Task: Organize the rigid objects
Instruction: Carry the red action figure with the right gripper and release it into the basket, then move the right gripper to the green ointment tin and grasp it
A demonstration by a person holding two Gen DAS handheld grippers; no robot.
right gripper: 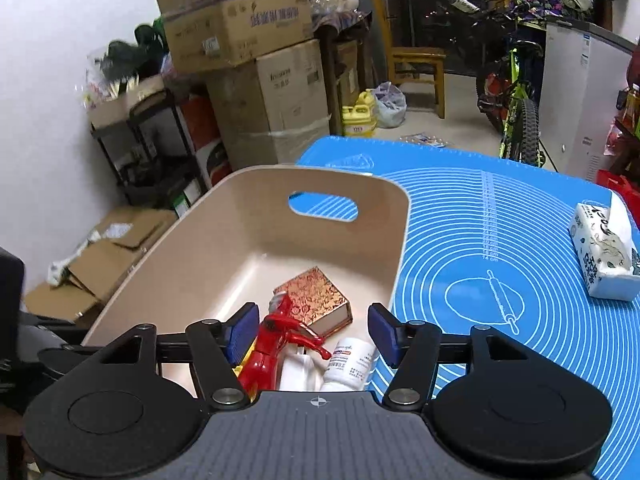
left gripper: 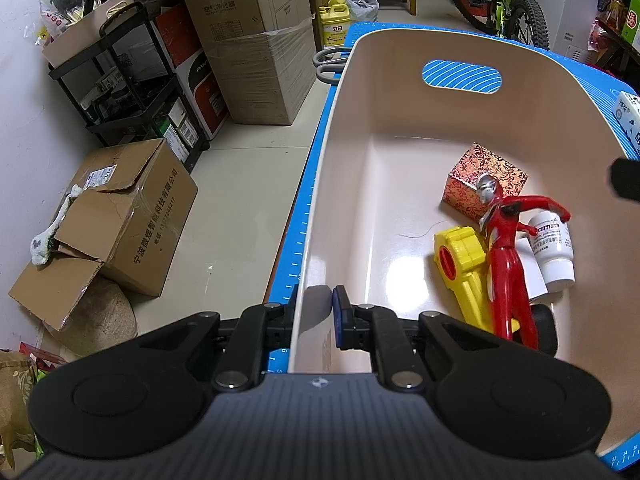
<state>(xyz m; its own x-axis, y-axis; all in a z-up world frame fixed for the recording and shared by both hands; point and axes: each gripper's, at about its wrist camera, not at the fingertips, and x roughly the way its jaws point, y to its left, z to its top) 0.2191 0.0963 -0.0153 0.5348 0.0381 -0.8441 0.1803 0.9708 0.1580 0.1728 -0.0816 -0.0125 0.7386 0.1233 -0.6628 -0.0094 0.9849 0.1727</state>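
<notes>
The red figure (right gripper: 276,344) is seen lying inside the beige bin (right gripper: 256,192), at its near right end, directly below and between the parted fingers of the right hand-held gripper (right gripper: 310,334), whose pads are held clear of it. Its long axis is laid roughly along the line in which that hand-held gripper points, head toward the far side. It is rested over a yellow toy (left gripper: 464,268), with a white bottle (left gripper: 554,248) just beside it on the right and a patterned box (left gripper: 486,184) touching its head end. The bin's near left wall is clamped by the left hand-held gripper (left gripper: 316,308), one finger outside and one inside. The only loose thing seen on the blue surface (right gripper: 500,240) is a tissue pack (right gripper: 604,256), lying well apart to the far right; the right hand-held gripper is judged the nearer one for it, its long axis being set across the reach.
</notes>
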